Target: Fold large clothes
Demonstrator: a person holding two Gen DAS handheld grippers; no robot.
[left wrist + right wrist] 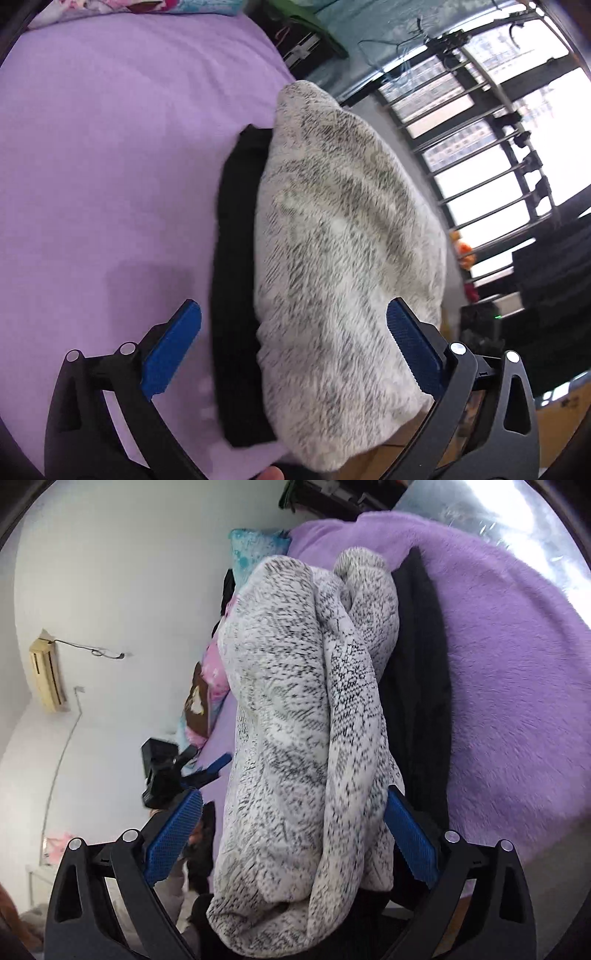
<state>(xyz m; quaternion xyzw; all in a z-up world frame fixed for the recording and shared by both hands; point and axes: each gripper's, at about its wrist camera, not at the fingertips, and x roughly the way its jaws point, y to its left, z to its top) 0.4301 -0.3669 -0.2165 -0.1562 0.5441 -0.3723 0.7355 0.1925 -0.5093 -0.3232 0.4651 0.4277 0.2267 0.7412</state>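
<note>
Left wrist view: the left gripper [293,325] has its blue-padded fingers [171,350] spread wide apart, and nothing is pinched between them. The grey-and-white fleece garment [343,258] lies in a folded bundle on the purple bed cover [110,166], stretching away from the camera between the two fingers; the right pad sits just beside its edge, the left pad is apart from it over bare cover. A black garment [236,258] lies under the fleece and shows as a dark strip along its left side. Past the bed edge stands a barred window [491,155].

Right wrist view: the right gripper [295,812] is spread wide too, holding nothing. The same fleece garment [295,720] fills the gap between the fingers as a thick rolled bundle with a knitted sleeve draped along its right side; the right pad touches or nearly touches it, I cannot tell which. The black garment [417,683] lies beside it on the purple cover [517,664]. The left gripper [207,770] shows at the bundle's left, fingers parted. An air conditioner [48,674] hangs on the white wall
</note>
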